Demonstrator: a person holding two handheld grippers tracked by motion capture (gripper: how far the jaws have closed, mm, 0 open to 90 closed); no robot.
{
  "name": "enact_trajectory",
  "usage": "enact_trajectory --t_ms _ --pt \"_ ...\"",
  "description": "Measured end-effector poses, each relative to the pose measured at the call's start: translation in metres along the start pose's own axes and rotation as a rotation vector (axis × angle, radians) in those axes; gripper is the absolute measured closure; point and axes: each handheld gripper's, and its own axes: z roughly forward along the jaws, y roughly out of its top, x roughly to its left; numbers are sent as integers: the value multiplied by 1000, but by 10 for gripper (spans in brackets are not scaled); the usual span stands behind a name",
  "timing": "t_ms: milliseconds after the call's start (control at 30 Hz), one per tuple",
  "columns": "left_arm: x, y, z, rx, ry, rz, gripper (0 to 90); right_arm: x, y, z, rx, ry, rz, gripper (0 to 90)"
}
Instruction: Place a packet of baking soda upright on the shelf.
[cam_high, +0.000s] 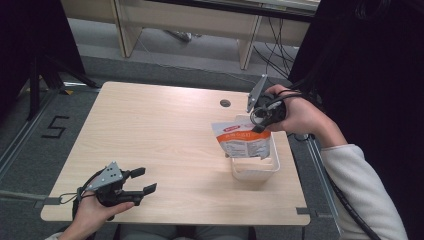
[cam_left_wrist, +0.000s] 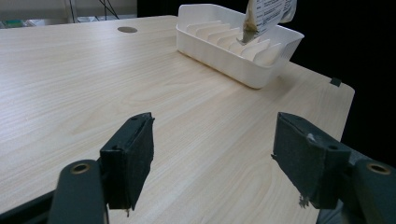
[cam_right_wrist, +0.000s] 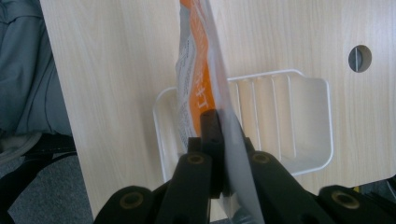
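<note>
An orange and white pouch (cam_high: 242, 140) hangs upright over a white slotted tray (cam_high: 255, 170) at the table's right side. My right gripper (cam_high: 260, 120) is shut on the pouch's top corner, and its lower end reaches down into the tray. In the right gripper view the pouch (cam_right_wrist: 198, 88) runs edge-on between the closed jaws, with the tray (cam_right_wrist: 313, 126) below it. My left gripper (cam_high: 142, 181) is open near the table's front left edge, holding nothing. The left gripper view looks across bare wood to the tray (cam_left_wrist: 219, 51) and the pouch's bottom corner (cam_left_wrist: 261, 18).
The wooden table (cam_high: 160, 130) has a round cable hole (cam_high: 225, 103) near its far edge. The tray sits close to the right edge. Cables and desk legs stand on the floor beyond the table. A grey floor strip with a marker (cam_high: 55, 127) lies to the left.
</note>
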Motion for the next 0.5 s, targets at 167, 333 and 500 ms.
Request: enact_trajectory --t_ms 167,333,500 --pt "0 0 0 -1 2 2 285 -1 -5 1 18 8 4 900" --pt "0 0 0 -3 2 2 285 -4 -11 1 21 13 -3 900" --pt "0 0 0 -2 2 1 285 -6 -14 4 37 15 -11 900"
